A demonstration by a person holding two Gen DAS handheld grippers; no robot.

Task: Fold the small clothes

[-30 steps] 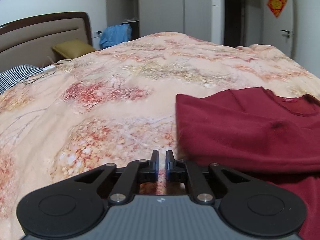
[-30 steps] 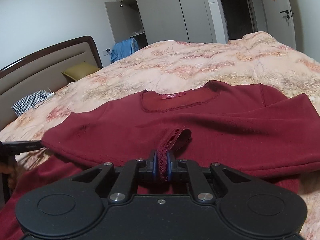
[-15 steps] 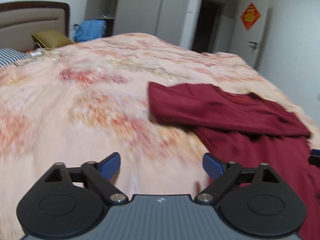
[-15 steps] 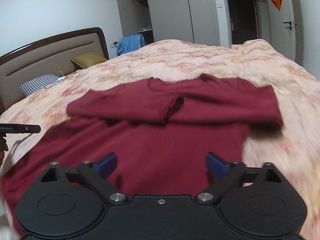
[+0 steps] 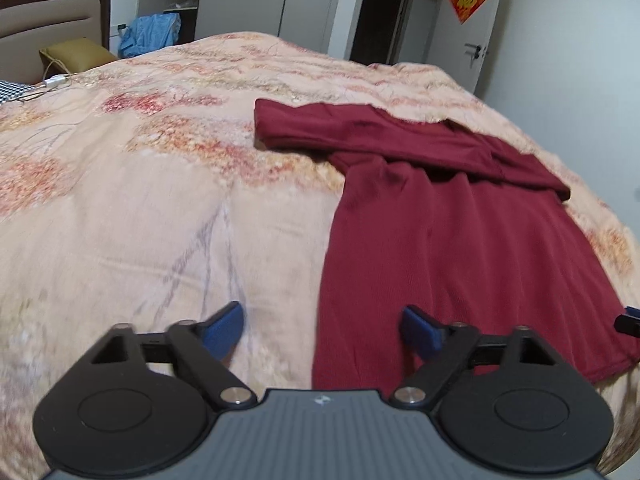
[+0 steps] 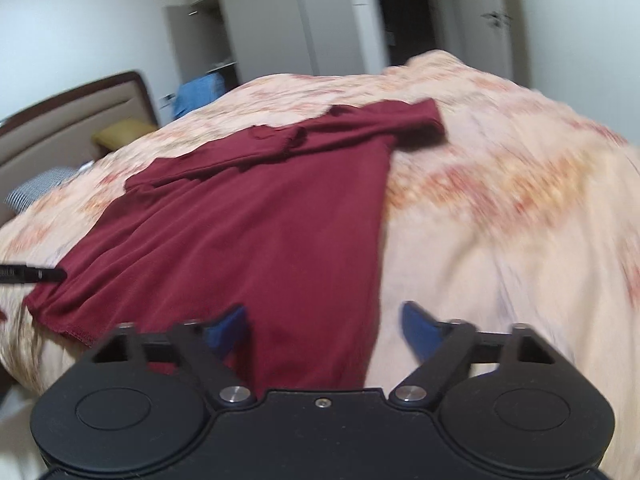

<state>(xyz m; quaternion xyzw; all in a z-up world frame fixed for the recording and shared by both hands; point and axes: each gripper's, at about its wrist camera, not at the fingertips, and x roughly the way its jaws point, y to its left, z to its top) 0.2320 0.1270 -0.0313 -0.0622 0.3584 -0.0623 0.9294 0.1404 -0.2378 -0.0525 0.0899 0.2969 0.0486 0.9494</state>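
A dark red long-sleeved top [image 5: 460, 232] lies flat on the bed with both sleeves folded across its chest near the collar. It also shows in the right wrist view [image 6: 256, 232]. My left gripper [image 5: 322, 330] is open and empty, low over the top's near left hem corner. My right gripper [image 6: 324, 326] is open and empty, over the top's near right hem corner. The tip of the right gripper [image 5: 628, 322] shows at the left wrist view's right edge, and the left gripper's tip [image 6: 32, 274] at the right wrist view's left edge.
The bed has a peach floral cover [image 5: 160, 184]. A brown headboard [image 5: 56, 16], an olive pillow [image 5: 76, 54] and a checked pillow [image 6: 36, 190] are at the far left. A blue garment [image 5: 150, 34], grey wardrobes and a white door [image 5: 470, 28] stand beyond.
Both grippers opened, the right one letting go of the sleeve cuff, and drew back from the folded sleeves toward the top's near hem.
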